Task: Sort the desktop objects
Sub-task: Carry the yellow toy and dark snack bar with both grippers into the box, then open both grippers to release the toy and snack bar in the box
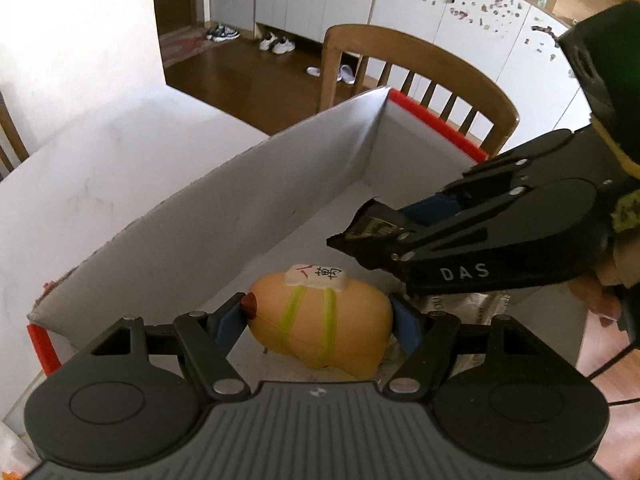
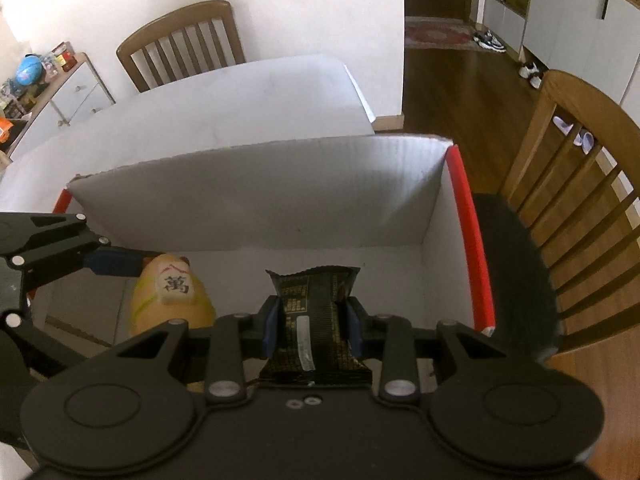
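Observation:
My left gripper [image 1: 320, 320] is shut on an orange squishy toy [image 1: 320, 320] with green stripes and a white mahjong tile on top, held over the floor of a white cardboard box [image 1: 224, 216] with red-edged corners. My right gripper [image 2: 312, 316] is shut on a black snack packet [image 2: 310, 312] with gold print, also inside the box [image 2: 256, 196]. In the left wrist view the right gripper [image 1: 360, 236] reaches in from the right, above the toy. The right wrist view shows the toy [image 2: 168, 296] to the left, between the left gripper's blue pads [image 2: 116, 262].
The box stands on a white table [image 1: 80, 176]. A wooden chair [image 1: 420, 76] stands behind the box and another chair [image 2: 180, 44] at the table's far side. A low cabinet [image 2: 60, 92] with clutter is at the far left. Wooden floor and white cupboards lie beyond.

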Tool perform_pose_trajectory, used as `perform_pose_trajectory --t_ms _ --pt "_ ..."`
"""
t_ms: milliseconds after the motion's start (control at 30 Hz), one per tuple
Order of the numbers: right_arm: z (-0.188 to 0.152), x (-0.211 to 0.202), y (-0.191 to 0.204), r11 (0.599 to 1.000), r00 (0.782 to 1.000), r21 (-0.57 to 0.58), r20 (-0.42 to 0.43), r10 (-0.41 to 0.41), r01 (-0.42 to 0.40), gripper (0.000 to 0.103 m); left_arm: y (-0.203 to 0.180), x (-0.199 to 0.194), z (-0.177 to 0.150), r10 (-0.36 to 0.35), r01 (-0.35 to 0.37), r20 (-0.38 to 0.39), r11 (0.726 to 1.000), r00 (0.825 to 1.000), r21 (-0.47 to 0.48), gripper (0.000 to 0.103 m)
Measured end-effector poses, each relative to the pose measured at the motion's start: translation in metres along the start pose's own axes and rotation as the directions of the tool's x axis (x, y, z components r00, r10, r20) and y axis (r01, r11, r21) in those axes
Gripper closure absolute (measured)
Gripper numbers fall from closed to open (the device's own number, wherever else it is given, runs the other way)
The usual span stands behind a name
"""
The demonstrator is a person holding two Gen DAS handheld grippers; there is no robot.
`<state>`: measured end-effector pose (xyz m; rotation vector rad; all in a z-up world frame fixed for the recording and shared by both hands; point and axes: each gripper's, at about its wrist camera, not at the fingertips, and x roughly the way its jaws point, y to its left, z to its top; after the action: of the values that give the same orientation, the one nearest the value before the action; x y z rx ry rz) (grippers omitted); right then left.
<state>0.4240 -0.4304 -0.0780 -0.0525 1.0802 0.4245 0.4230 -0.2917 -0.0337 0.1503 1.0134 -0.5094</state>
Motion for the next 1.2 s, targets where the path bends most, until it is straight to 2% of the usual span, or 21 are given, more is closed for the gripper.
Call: perform_pose_trajectory --t_ms 100,267,767,833,900,1200 --pt "0.000 0.003 0.001 1.000 1.000 0.000 -0.012 0.008 -0.008 0.070 0.001 0.005 0.003 -0.004 0.003 -0.021 1.000 1.000 -0.002 0.028" --pt "0.001 0.010 0.005 1.000 0.999 -0.008 -0.040 0.007 -0.007 0.070 0.008 0.018 0.009 -0.003 -0.001 -0.102 0.999 0.995 -0.038 0.028" --pt "0.007 0.016 0.006 1.000 0.995 0.009 -0.094 0.021 -0.021 0.065 0.005 0.035 0.010 -0.033 0.026 -0.203 0.999 0.979 -0.037 0.026" --pt "0.006 0.014 0.007 1.000 0.996 0.009 -0.092 0.019 -0.018 0.064 0.004 0.035 0.010 -0.028 0.022 -0.207 0.999 0.978 -0.033 0.020" --pt "0.006 0.013 0.009 1.000 0.996 0.003 -0.089 0.010 -0.010 0.062 0.003 0.033 0.009 -0.030 0.025 -0.203 0.999 0.979 -0.031 0.017" --pt "0.008 0.003 0.004 1.000 0.998 -0.009 -0.061 0.009 -0.010 0.050 0.006 0.017 0.001 -0.029 0.023 -0.176 0.999 0.984 -0.037 0.017"
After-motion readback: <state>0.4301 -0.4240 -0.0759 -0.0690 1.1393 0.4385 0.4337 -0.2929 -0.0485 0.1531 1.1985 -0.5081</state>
